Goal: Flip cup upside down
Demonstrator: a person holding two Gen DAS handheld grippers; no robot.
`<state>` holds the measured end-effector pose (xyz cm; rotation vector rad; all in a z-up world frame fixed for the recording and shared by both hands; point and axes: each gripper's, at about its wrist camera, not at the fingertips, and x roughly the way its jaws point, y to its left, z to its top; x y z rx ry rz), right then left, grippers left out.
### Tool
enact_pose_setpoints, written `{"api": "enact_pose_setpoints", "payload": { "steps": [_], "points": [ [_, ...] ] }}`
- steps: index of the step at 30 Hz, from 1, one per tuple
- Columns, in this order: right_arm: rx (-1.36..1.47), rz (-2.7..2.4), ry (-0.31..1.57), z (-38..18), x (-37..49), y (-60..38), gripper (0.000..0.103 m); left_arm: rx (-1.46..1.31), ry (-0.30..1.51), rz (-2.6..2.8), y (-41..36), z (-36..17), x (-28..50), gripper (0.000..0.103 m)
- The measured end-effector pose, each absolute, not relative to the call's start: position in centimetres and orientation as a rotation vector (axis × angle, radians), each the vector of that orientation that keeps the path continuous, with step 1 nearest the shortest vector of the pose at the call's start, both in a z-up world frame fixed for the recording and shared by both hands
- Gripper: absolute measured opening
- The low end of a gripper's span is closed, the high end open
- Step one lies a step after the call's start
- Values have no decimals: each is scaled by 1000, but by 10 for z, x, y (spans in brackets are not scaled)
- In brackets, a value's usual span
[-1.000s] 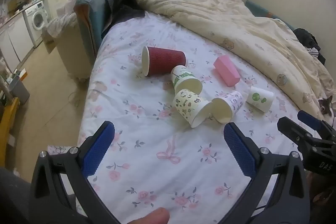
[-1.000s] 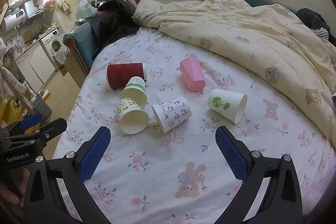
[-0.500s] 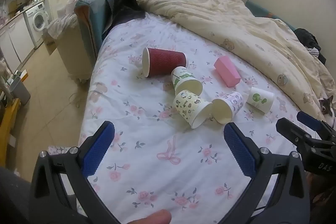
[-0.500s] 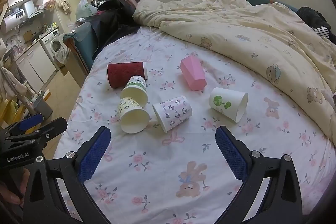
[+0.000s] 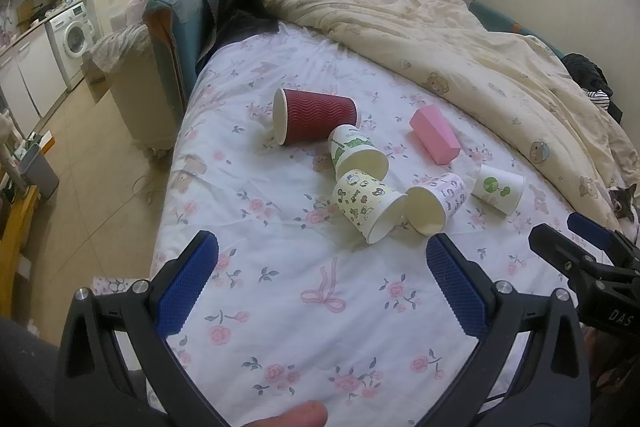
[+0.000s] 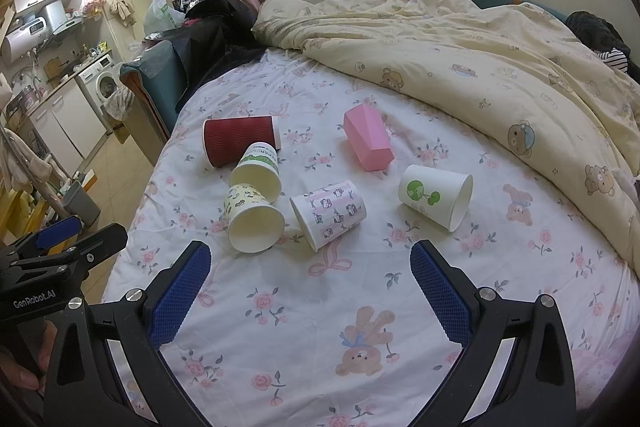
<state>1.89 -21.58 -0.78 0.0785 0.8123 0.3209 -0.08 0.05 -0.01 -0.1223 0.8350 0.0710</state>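
We hold both tools empty: the left gripper (image 5: 322, 255) and the right gripper (image 6: 310, 263) are spread wide at the lower edge of each frame, above the floral bedsheet (image 6: 304, 307). At frame centre six cups lie on their sides, among them the yellow cartoon cup (image 6: 250, 221). None is yet grasped or inverted.

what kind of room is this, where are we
Most likely a small studio flat: the cups lie on a bed with a rumpled duvet, while a washing machine and kitchen cabinets share the room.
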Motion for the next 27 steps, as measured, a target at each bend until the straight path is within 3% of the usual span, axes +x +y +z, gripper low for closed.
{"api": "enact_pose_setpoints", "payload": {
  "steps": [27],
  "points": [
    [86,330,822,-8,19,-218,102,-119,844,68,-1,1,0,103]
  ]
}}
